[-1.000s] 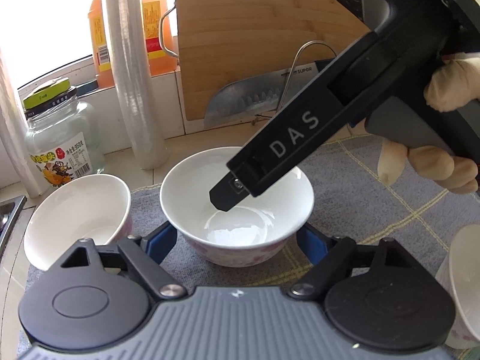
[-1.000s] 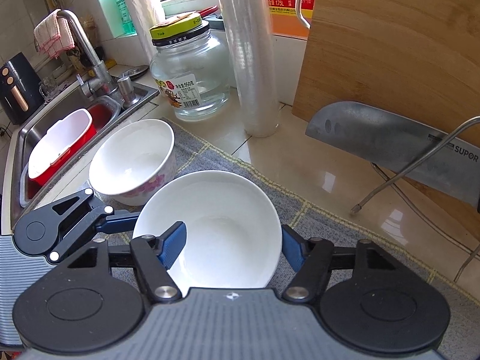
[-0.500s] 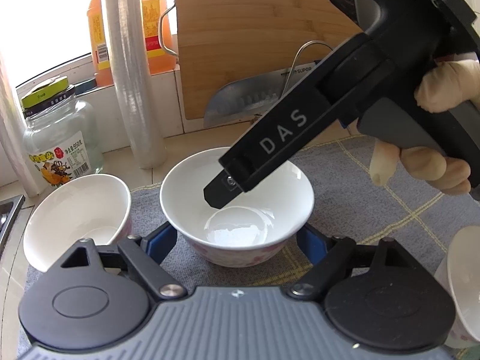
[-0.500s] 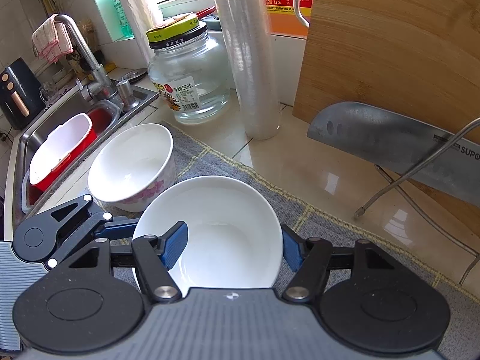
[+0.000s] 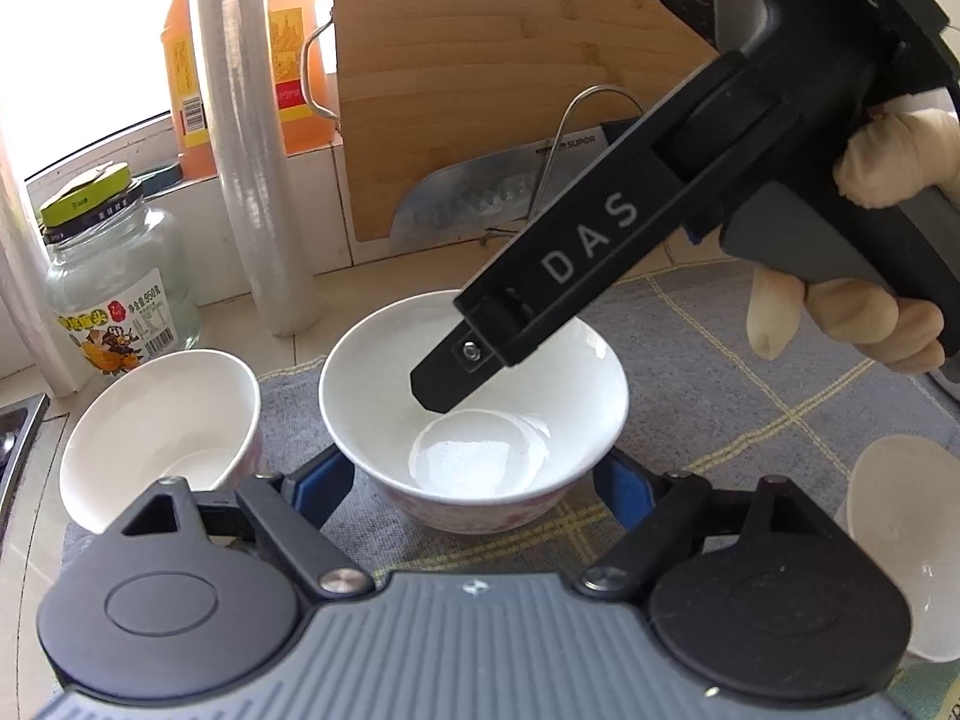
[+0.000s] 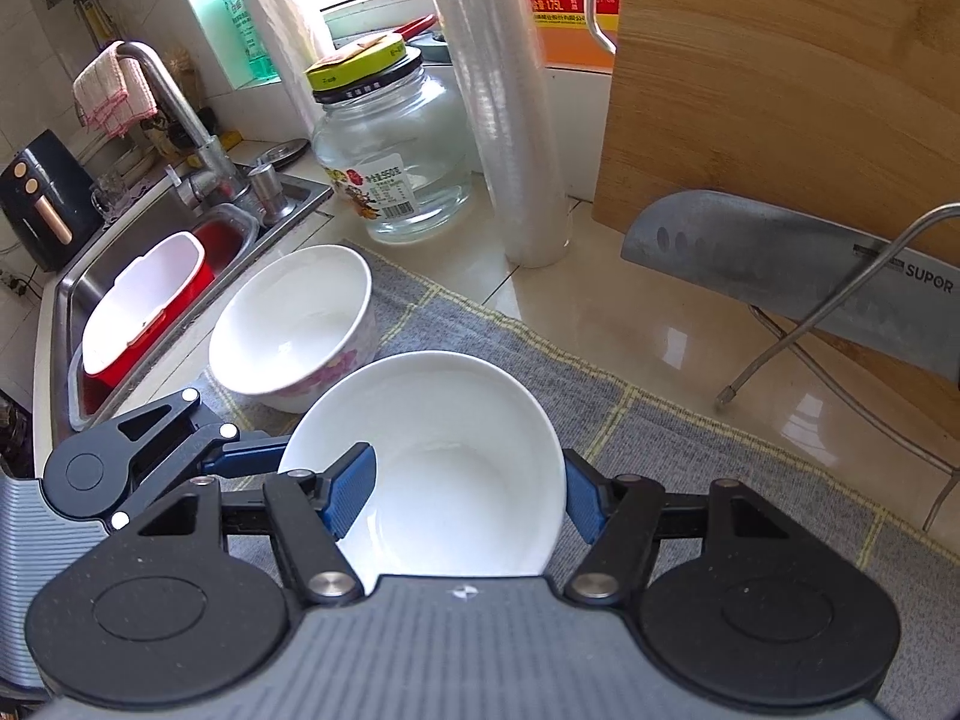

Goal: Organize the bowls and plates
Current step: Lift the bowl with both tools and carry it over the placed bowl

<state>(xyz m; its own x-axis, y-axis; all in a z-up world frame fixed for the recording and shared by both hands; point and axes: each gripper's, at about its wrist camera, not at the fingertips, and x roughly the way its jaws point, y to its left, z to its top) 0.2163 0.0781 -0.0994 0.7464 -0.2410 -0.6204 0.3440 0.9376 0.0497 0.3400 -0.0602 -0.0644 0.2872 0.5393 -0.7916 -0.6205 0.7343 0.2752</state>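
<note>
Resting on grey mat | white bowl (image 5: 474,414), pink floral outside | glossy inside

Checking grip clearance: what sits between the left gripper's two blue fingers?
The white bowl sits between the left gripper fingers, shown in the left wrist view.

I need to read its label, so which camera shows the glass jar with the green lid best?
The right wrist view: the glass jar stands whole and well lit beside the sink. The left wrist view shows it at the left edge, distorted.
</note>
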